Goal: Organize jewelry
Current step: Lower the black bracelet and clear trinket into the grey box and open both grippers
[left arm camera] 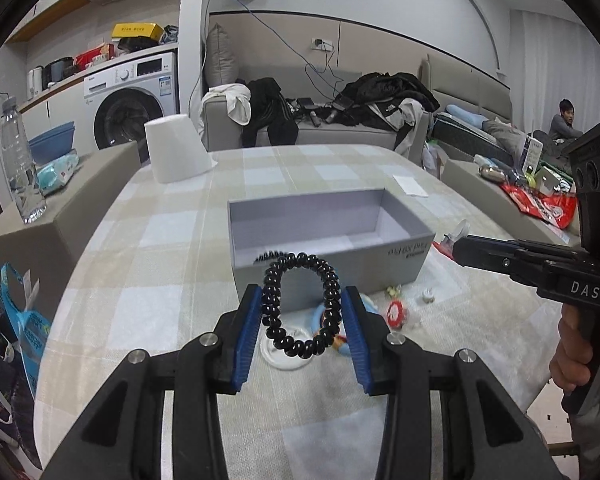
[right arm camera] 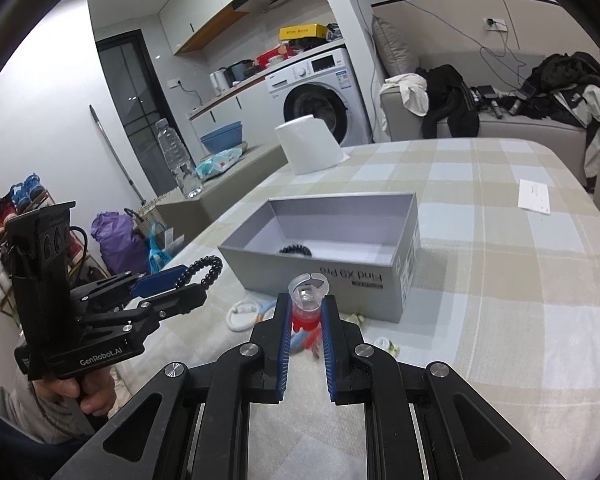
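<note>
Holding a black beaded bracelet [left arm camera: 300, 306] between blue pads, the left gripper [left arm camera: 303, 320] hangs above the counter [left arm camera: 160, 240], just short of the grey box [left arm camera: 328, 236]; its jaws pinch the loop at both sides. The right gripper [right arm camera: 305, 312] is raised near the same front wall of the box, jaws pressed on a clear toy ring [right arm camera: 308, 292] with a red part below.

- Box: open, lidless, on the checked cloth; one black coiled band [right arm camera: 296, 250] lies inside, against the front wall.
- On the counter in front of the box: white ring [right arm camera: 240, 314], pale blue ring [left arm camera: 320, 312], red piece [left arm camera: 396, 314], small white bits [left arm camera: 428, 296].
- Behind the box: white paper roll [left arm camera: 176, 152].
- Far right of the box: white card [right arm camera: 534, 196].
</note>
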